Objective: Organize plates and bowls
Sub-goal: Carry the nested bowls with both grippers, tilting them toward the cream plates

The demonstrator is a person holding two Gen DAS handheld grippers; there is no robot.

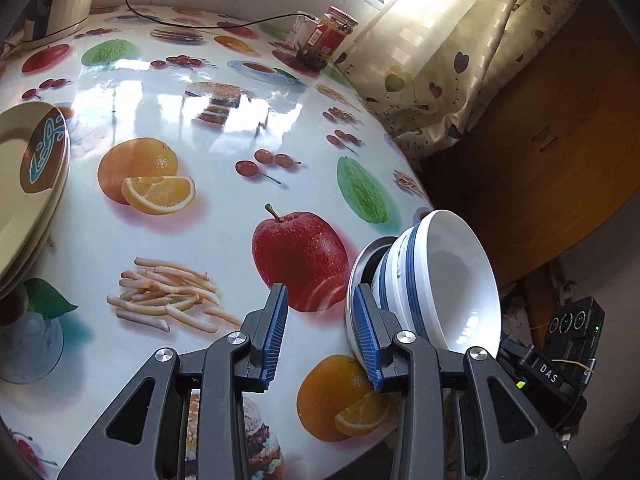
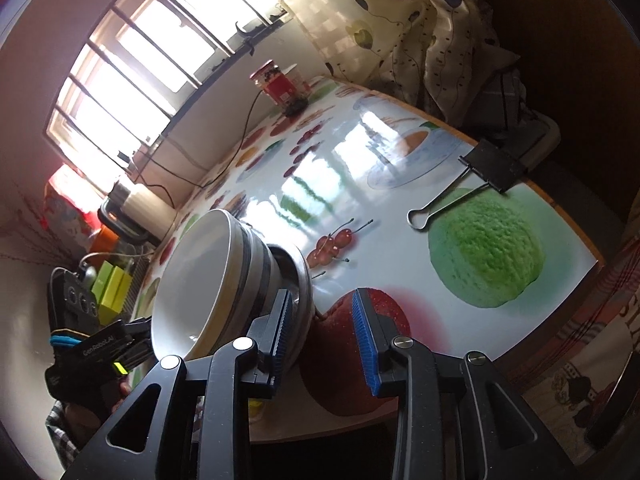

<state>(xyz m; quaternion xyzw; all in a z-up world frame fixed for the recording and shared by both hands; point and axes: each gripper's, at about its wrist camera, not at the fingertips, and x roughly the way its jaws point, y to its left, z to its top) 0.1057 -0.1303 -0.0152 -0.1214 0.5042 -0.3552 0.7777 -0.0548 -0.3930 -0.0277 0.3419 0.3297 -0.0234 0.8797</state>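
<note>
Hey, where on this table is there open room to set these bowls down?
Widest bare patch: the middle of the table, between the plate stack at one side and the bowl stack at the near edge. Toward the jar is free too. The binder clip takes the far corner.

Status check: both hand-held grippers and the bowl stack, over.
Left hand-held gripper open, empty. Right hand-held gripper open, empty. Bowl stack between them, on the table. Nothing in the way.
</note>
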